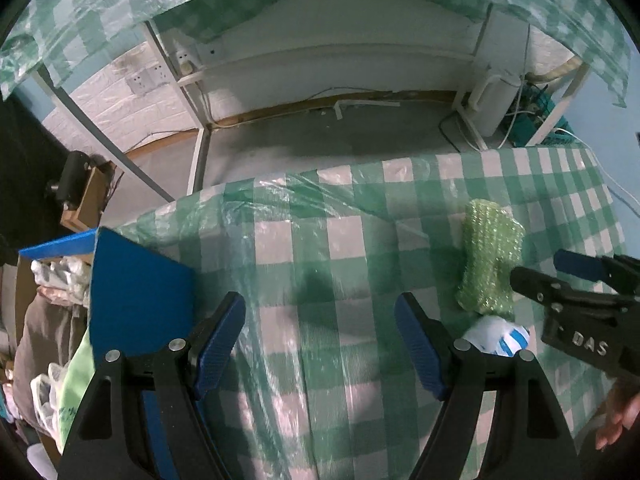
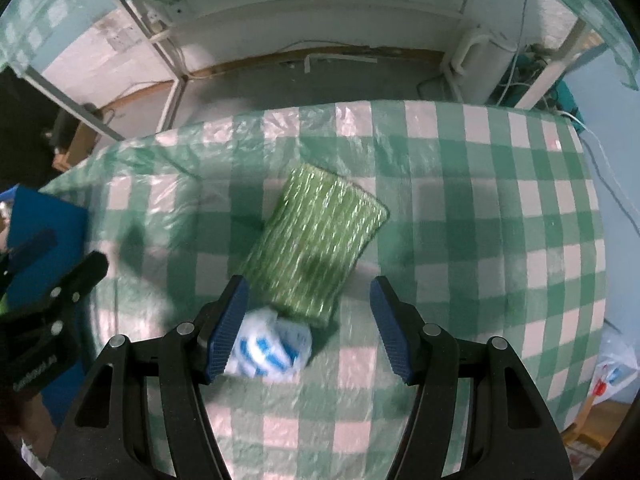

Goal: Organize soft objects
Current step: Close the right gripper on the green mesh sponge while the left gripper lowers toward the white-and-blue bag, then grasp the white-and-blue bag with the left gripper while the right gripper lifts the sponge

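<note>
A green glittery sponge (image 2: 318, 246) lies on the green-and-white checked table (image 2: 500, 216). A crumpled white and blue soft packet (image 2: 272, 350) lies just in front of it. My right gripper (image 2: 308, 320) is open above them, its left finger next to the packet. In the left wrist view the sponge (image 1: 490, 256) and the packet (image 1: 500, 338) sit at the right, with the right gripper (image 1: 540, 272) over them. My left gripper (image 1: 320, 336) is open and empty over bare cloth.
A blue box flap (image 1: 140, 292) stands at the table's left edge, above a box of bags and cloths (image 1: 56, 320). Beyond the table's far edge is grey floor (image 1: 320, 136), a white frame and a white appliance (image 1: 494, 104).
</note>
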Demonstrator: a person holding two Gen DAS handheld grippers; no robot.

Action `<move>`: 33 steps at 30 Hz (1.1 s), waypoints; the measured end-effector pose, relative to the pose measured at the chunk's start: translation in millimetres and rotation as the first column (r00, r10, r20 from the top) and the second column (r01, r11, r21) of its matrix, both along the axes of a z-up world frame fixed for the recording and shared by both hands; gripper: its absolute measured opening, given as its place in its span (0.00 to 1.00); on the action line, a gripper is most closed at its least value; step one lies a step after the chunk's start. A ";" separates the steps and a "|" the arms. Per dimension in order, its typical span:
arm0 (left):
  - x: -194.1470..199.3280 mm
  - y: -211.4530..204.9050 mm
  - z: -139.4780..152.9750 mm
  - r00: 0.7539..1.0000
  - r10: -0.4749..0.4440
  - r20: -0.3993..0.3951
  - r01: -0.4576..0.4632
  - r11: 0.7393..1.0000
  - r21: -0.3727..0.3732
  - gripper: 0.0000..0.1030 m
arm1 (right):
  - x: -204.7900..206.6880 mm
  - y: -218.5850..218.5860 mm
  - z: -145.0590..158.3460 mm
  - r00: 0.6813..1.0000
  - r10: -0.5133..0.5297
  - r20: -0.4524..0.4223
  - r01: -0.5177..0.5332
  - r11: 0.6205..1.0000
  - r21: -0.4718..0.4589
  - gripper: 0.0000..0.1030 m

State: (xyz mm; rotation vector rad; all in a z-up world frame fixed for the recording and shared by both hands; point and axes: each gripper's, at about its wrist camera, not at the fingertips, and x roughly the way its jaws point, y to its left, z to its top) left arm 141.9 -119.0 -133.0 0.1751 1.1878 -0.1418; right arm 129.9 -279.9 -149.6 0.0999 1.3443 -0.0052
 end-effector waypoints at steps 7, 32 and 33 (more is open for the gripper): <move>8.6 3.0 -7.2 1.000 0.014 -0.011 -0.014 1.000 -0.001 0.76 | 21.1 12.2 -26.4 0.997 0.063 -0.054 -0.068 0.994 -0.088 0.60; -9.5 -24.7 -12.1 0.996 -0.091 -0.010 0.092 0.995 0.043 0.76 | 1.5 17.0 -31.9 0.986 0.167 -0.003 -0.166 0.977 -0.132 0.11; -11.1 -26.0 -11.2 0.995 -0.095 -0.008 0.095 0.995 0.042 0.76 | -0.1 13.8 -26.8 0.986 0.166 0.006 -0.164 0.977 -0.135 0.11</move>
